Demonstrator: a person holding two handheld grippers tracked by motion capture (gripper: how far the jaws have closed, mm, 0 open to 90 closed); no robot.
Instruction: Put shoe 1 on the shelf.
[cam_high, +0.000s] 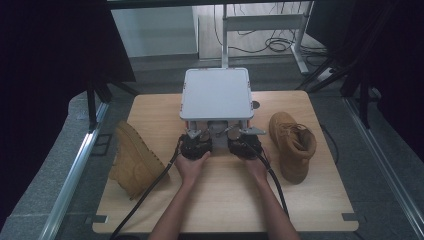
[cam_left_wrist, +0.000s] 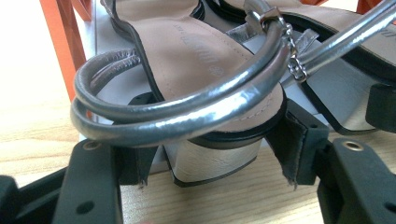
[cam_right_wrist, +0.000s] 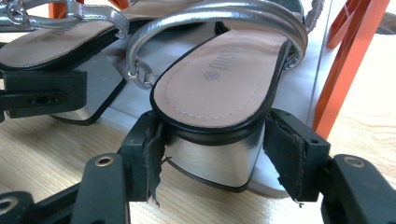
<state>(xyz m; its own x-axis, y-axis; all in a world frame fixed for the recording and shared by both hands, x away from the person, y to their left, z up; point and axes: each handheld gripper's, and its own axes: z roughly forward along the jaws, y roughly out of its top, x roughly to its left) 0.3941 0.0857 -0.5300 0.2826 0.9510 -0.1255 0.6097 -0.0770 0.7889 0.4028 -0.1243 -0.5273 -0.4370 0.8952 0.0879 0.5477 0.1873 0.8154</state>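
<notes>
**Both grippers set around the heels of a pair of silver sandals under the small shelf**

A light wooden table (cam_high: 225, 200) carries a grey square-topped shelf (cam_high: 216, 92) on orange legs (cam_right_wrist: 348, 60) at its far middle. A tan suede boot (cam_high: 134, 160) lies on its side near the table's left edge, and a second tan boot (cam_high: 292, 145) stands near the right edge, both well apart from the shelf.

The person's hands hold the two grippers side by side at the near edge of the shelf. The left gripper (cam_left_wrist: 212, 147) has its jaws spread wide around the silver block heel of the left sandal (cam_left_wrist: 205, 56), whose silver ankle strap (cam_left_wrist: 177, 112) loops across in front; the right pad lies against the heel's side, while the left pad's contact is hidden behind the strap.

The right gripper (cam_right_wrist: 212, 156) stands equally wide around the block heel of the right sandal (cam_right_wrist: 219, 88), and both frayed pads (cam_right_wrist: 285, 154) sit against the heel's sides. Both sandals rest on the shelf's grey lower board, heels toward the grippers, just beside each other
</notes>
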